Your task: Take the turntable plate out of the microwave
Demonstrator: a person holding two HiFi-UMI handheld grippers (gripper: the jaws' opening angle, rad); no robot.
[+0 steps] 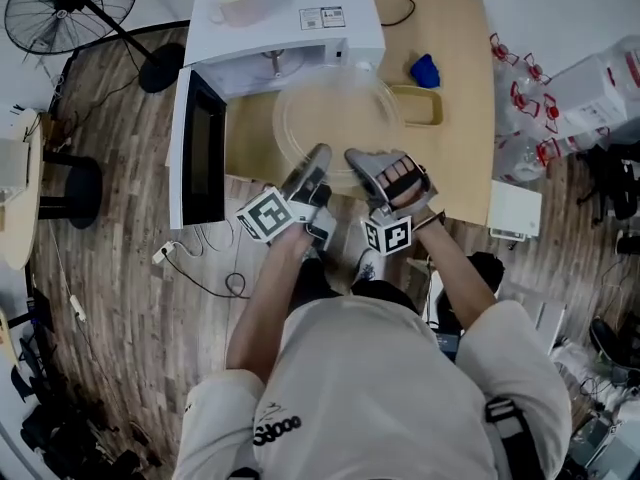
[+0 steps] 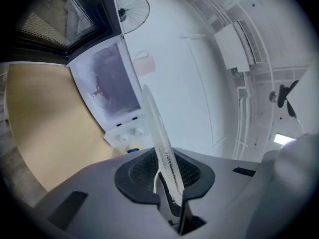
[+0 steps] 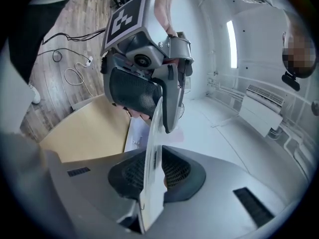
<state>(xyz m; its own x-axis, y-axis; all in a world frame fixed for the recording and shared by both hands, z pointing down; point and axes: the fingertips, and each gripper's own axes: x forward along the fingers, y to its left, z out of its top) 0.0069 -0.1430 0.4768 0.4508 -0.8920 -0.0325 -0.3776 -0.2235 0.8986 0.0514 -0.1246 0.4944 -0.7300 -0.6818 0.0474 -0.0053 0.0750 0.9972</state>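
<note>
Wood-plank flooring [image 1: 120,258] runs under the person, who stands facing the open front of the microwave [image 1: 290,13] with both arms stretched toward it. Nearest on that side of the microwave, the left gripper [image 1: 318,160] and the right gripper [image 1: 352,158] sit close beside each other, both pointing level at the oven. Each has its jaws drawn nearly together and pinched on the near rim of the turntable plate [image 1: 335,118], so that in each gripper view the clear glass runs edge-on between the pads and out away from the camera. The plate is outside the microwave, held just in front of its opening above the light wooden table [image 1: 455,118] on which the microwave stands. The microwave's door [image 1: 200,153] is swung wide open at the left of the opening, and the small drive hub [image 1: 275,63] shows on the floor of the cavity. A pale mug [image 1: 238,8] rests on top of the microwave. Right of the microwave, on the table, a tan tray [image 1: 425,108] lies with a blue object [image 1: 425,70] just behind it. Left of the microwave and farther back, a black pedestal fan [image 1: 70,8] stands on the floor.
</note>
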